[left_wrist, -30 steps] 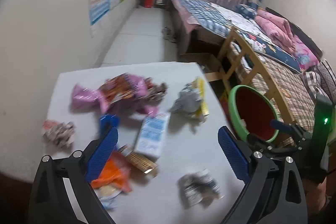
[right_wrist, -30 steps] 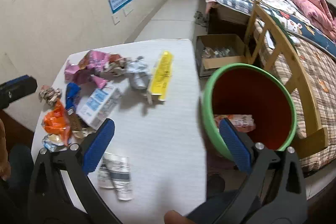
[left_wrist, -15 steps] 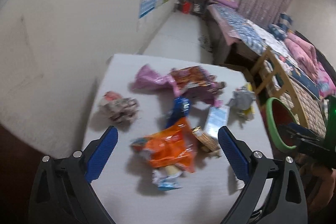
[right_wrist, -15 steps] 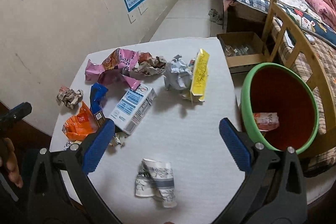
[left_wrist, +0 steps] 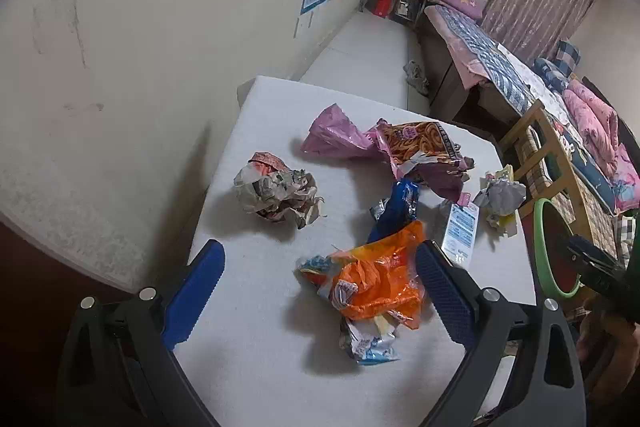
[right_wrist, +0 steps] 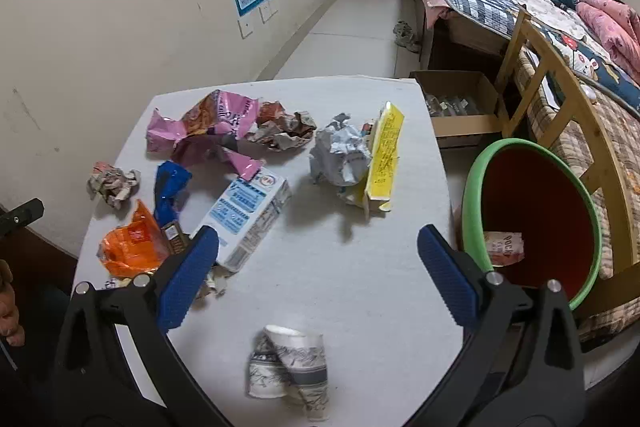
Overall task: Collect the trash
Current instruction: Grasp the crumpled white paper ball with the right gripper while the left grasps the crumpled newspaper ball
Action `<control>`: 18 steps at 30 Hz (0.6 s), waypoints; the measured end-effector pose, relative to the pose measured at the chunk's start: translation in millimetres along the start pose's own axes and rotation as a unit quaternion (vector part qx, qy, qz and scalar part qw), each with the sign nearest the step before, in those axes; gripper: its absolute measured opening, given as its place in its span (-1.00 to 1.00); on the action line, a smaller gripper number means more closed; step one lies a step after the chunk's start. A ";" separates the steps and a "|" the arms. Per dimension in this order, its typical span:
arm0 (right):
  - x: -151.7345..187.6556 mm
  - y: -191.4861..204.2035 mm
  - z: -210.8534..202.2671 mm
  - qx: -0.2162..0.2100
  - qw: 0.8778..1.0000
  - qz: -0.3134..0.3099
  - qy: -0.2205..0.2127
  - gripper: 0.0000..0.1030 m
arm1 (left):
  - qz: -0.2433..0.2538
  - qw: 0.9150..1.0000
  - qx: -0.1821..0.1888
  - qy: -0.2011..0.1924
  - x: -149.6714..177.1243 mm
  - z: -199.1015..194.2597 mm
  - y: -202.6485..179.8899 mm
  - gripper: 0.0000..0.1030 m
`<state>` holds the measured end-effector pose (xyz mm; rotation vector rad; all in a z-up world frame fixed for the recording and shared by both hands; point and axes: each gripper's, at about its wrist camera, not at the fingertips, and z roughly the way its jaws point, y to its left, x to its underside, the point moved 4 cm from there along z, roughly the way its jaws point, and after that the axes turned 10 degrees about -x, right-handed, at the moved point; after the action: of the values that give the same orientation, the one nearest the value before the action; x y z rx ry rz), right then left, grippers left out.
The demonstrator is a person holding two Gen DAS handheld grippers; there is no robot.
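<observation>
Wrapper: orange wrapper (left_wrist: pixel 376 279) lies on the table (left_wrist: pixel 256 355), between the left gripper (left_wrist: pixel 320 291) fingers.
Handling: we judge it light, crinkly; pinch mid-bunch.
Grippers: both spread wide, empty; right gripper (right_wrist: pixel 320 279) hovers above the crushed cup (right_wrist: pixel 288 367).
Bin (right_wrist: pixel 472 187): probably plastic.

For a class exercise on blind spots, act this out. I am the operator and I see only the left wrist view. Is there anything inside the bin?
Observer: Yes. The right wrist view shows one pale wrapper lying inside the bin.
Operator: Is there trash on the table that I am missing?
Observer: A crushed paper cup lies near the front edge of the table, close to the open right hand-held gripper.
Operator: What is beyond the table?
Observer: An open cardboard box sits on the floor there.
</observation>
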<state>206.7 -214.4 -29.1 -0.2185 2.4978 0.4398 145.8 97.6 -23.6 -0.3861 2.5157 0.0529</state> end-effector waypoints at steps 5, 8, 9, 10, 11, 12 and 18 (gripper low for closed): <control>-10.5 -6.4 14.4 0.012 1.000 -0.012 -0.002 0.91 | 0.001 1.000 0.001 0.002 -5.3 20.9 2.5 0.78; -19.8 -7.6 26.6 0.015 1.000 -0.024 -0.002 0.91 | 0.002 1.000 0.000 0.012 -10.0 36.8 4.4 0.78; -23.5 -6.8 31.5 0.015 0.999 -0.032 -0.002 0.91 | 0.002 1.000 -0.001 0.015 -12.4 41.8 5.0 0.78; -27.1 -6.1 36.9 0.018 0.999 -0.039 -0.003 0.91 | 0.002 1.000 0.000 0.017 -14.6 45.7 5.8 0.78; -30.3 -5.8 42.7 0.022 0.999 -0.046 -0.001 0.91 | 0.002 1.000 0.000 0.019 -17.2 50.7 6.2 0.78; -33.2 -5.5 49.4 0.025 0.998 -0.052 0.002 0.91 | 0.002 1.000 -0.002 0.021 -18.7 55.6 7.0 0.78; -41.6 -6.8 86.8 0.057 0.995 -0.084 0.018 0.91 | -0.013 0.998 -0.018 0.050 -28.9 96.3 13.8 0.78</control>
<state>287.8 -187.3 -73.9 -0.3893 2.5060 0.2252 217.4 130.3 -87.6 -0.4451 2.6113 0.0706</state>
